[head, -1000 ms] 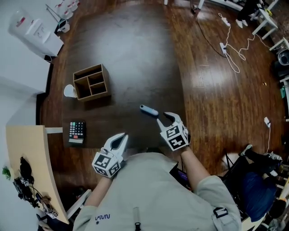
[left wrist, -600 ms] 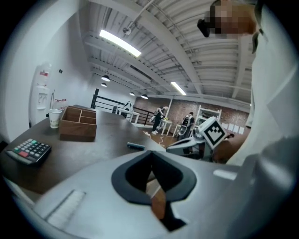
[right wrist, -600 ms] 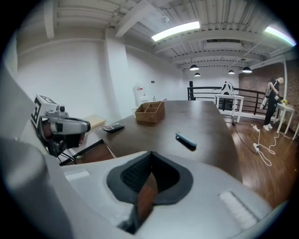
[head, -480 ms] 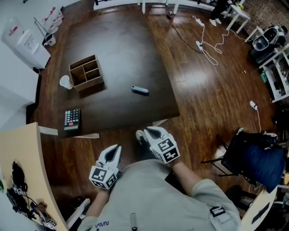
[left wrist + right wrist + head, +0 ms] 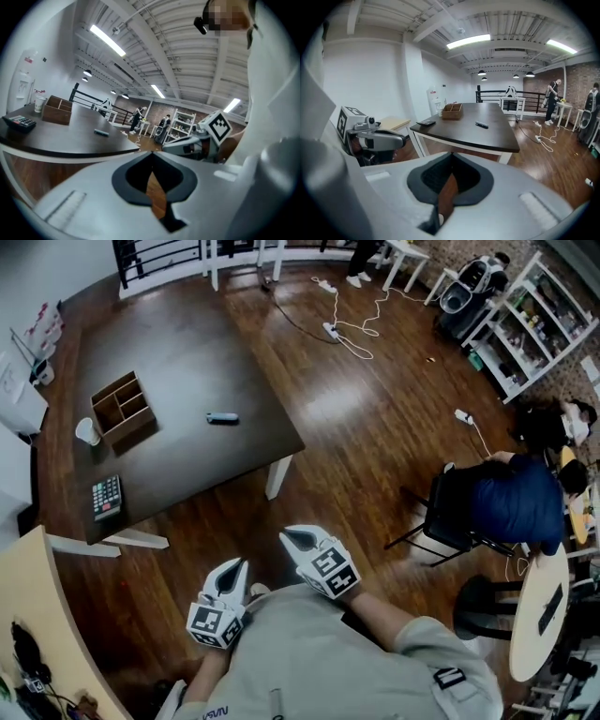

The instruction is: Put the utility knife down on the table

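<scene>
The utility knife [image 5: 222,417] is laid on the tabletop [image 5: 187,343]. The left hand-held gripper [image 5: 234,568] and right hand-held gripper [image 5: 292,537] are pressed together, empty, well apart from it. It could probably be dislodged only by a jolt to the tabletop.

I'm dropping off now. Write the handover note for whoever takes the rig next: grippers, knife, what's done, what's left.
Left gripper: fingers together, empty.
Right gripper: fingers together, empty.
Both are held close to the person's body, over the floor and clear of the table.
Utility knife: lying flat on the table, to the right of the wooden organizer, with nothing touching it.
Done: the knife is down and let go.
Left: nothing for this task, as far as the views show.
</scene>
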Tool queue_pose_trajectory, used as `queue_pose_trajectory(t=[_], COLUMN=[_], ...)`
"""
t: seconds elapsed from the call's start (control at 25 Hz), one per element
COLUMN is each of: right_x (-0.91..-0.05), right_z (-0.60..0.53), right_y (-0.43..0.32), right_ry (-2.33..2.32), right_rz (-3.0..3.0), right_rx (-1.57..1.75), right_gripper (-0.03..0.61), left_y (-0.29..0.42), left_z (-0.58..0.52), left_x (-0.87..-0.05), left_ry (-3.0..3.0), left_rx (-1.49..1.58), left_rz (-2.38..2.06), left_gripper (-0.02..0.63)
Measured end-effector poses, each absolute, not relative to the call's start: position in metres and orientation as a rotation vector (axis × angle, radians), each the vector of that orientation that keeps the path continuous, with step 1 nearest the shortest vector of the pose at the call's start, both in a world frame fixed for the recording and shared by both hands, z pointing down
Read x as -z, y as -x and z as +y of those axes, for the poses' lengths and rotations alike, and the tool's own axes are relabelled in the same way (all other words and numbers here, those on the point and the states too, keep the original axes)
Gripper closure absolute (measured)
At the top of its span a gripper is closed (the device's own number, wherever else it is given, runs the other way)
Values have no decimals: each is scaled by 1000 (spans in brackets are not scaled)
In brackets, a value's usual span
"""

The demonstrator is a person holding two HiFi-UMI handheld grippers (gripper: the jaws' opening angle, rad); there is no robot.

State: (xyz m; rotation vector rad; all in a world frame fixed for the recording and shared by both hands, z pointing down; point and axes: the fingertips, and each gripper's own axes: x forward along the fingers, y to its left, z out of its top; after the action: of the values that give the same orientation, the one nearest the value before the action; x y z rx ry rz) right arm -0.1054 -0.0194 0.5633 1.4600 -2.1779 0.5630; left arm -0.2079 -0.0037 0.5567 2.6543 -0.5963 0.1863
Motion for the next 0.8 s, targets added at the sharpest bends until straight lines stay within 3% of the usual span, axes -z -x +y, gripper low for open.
queue_pose_trajectory(t=[0.32,0.8], right_x=[-527,-525], right_z=[55,170], right_y=[61,-66], right_ry=[-1615,-1844], right_rz=[-2136,-2081], right_rx=[-541,-597], right_gripper=[577,577], left_y=[146,16], left_z=[59,162], left_x=[-543,-530], left_ry=[-2705,-2814], left_rx=[-211,-353], left_rz=[-364,-124], left_gripper=[612,612])
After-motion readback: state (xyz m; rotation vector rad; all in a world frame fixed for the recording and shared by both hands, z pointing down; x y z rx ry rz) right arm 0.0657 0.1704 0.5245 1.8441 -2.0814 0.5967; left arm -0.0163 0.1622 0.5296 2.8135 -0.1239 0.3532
